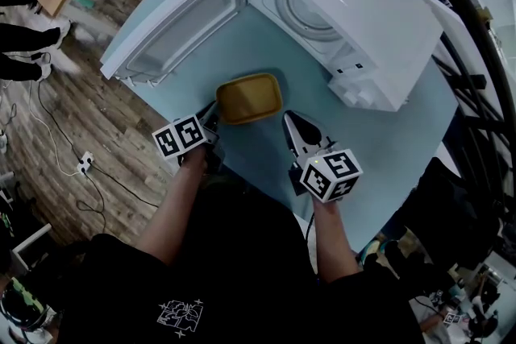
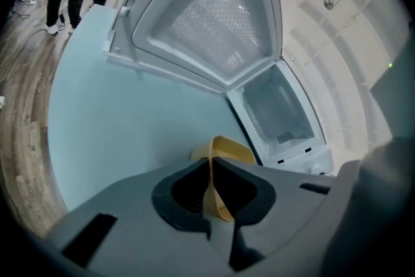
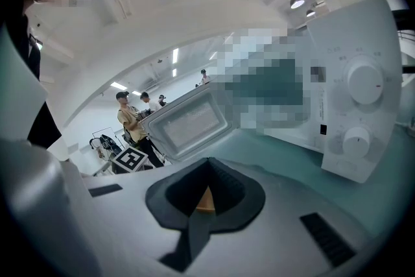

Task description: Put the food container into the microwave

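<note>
Left gripper (image 1: 213, 115) jaws closed on food container (image 1: 249, 98) rim; right gripper (image 1: 287, 120) jaws pinch opposite rim; microwave (image 1: 363, 20) door open.

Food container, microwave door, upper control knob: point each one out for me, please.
food container (image 1: 249, 98), head view, middle of its yellow top.
microwave door (image 1: 189, 22), head view, inner window pane of the open door.
upper control knob (image 3: 365, 83), right gripper view, face of the knob.
</note>
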`<control>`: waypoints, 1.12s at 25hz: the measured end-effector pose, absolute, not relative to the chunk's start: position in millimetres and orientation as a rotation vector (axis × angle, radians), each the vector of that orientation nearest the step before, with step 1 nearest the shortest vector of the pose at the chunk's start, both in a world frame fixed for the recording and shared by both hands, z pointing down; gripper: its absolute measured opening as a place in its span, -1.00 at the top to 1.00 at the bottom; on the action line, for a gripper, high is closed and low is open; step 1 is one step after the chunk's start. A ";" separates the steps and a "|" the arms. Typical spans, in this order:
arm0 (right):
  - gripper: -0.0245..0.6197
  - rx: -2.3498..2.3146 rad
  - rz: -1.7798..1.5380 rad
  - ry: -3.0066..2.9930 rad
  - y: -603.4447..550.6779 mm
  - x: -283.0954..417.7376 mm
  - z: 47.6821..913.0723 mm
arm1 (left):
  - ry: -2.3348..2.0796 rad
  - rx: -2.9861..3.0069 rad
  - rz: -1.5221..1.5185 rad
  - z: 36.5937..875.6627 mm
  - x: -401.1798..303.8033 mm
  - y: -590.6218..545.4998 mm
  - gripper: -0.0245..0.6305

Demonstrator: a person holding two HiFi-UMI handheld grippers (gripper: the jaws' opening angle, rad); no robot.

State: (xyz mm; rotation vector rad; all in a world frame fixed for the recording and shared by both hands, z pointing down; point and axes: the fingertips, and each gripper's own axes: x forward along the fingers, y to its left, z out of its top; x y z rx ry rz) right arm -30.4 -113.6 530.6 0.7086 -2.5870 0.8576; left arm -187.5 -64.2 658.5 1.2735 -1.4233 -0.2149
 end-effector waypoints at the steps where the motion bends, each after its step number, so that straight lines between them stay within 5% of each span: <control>1: 0.90 0.710 0.857 -2.588 -113.9 -30.3 530.6 | -1.422 1.273 -0.216 658.0 -187.6 -64.5 0.83; 28: 0.90 0.793 0.848 -2.652 -138.1 -37.0 505.9 | -1.442 1.348 -0.269 606.3 -197.4 -113.2 0.85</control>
